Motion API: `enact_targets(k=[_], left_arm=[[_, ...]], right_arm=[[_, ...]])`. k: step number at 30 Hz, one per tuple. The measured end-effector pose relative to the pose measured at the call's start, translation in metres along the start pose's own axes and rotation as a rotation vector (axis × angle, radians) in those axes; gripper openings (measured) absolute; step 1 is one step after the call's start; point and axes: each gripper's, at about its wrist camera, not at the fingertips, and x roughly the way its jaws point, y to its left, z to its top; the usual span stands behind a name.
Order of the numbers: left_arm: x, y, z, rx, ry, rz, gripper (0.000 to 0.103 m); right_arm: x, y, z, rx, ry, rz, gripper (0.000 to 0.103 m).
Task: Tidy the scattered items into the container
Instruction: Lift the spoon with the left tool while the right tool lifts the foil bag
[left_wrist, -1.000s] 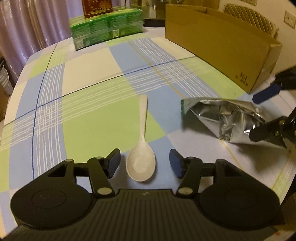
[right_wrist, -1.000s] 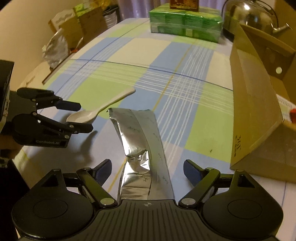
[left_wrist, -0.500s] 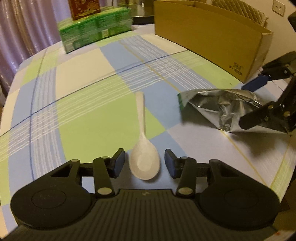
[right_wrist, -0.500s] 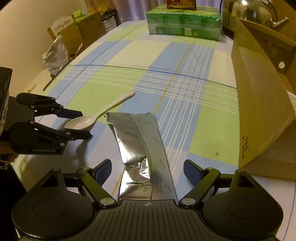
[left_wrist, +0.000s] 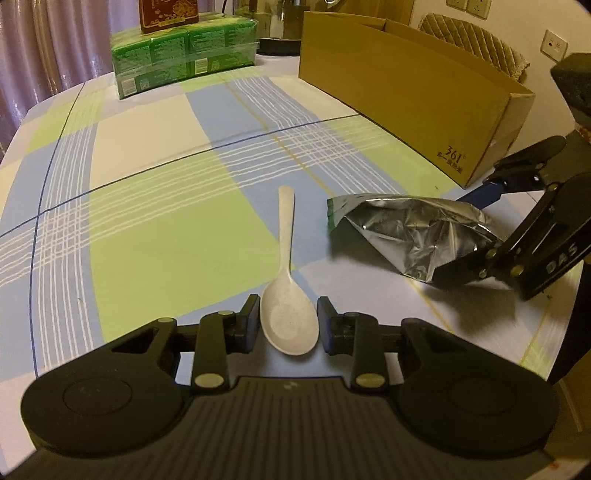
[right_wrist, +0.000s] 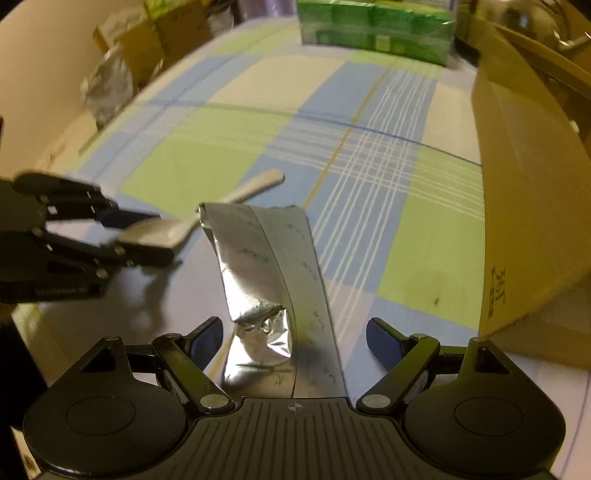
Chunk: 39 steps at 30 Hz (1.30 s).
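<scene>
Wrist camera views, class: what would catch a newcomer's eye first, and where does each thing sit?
First, the white spoon, its bowl lying between the fingers of the left tongs on the checked tablecloth. To its right lies a crumpled silver foil bag, its near end between the wide-open right tongs. Behind, along the table's right side, stands the open cardboard box.

My matt black plastic gripper (left_wrist: 288, 319) flanks a speckled matt spoon (left_wrist: 288, 314) beside a crinkled glossy foil pouch (left_wrist: 413, 232), a plain cardboard box (left_wrist: 406, 110) beyond.
</scene>
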Motion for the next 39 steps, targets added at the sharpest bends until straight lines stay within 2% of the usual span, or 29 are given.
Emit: enact_targets(k=[6, 12, 16, 23, 39], left_arm=[[0.000, 0.001, 0.001, -0.009, -0.009, 0.012, 0.027], [0.001, -0.001, 0.002, -0.009, -0.012, 0.006, 0.027], [0.000, -0.002, 0.003, -0.011, -0.017, -0.003, 0.027], [0.000, -0.005, 0.005, -0.023, -0.026, -0.021, 0.027], [-0.009, -0.012, 0.007, -0.016, -0.067, -0.003, 0.027]], right_arm=[[0.017, 0.010, 0.014, -0.107, 0.074, -0.020, 0.082], [0.024, 0.016, 0.018, -0.134, 0.099, -0.044, 0.074], [0.020, 0.020, 0.018, -0.145, 0.094, -0.043, 0.049], [0.009, 0.018, 0.013, -0.097, 0.042, -0.036, 0.039], [-0.033, 0.000, -0.001, 0.064, -0.058, -0.045, 0.036]])
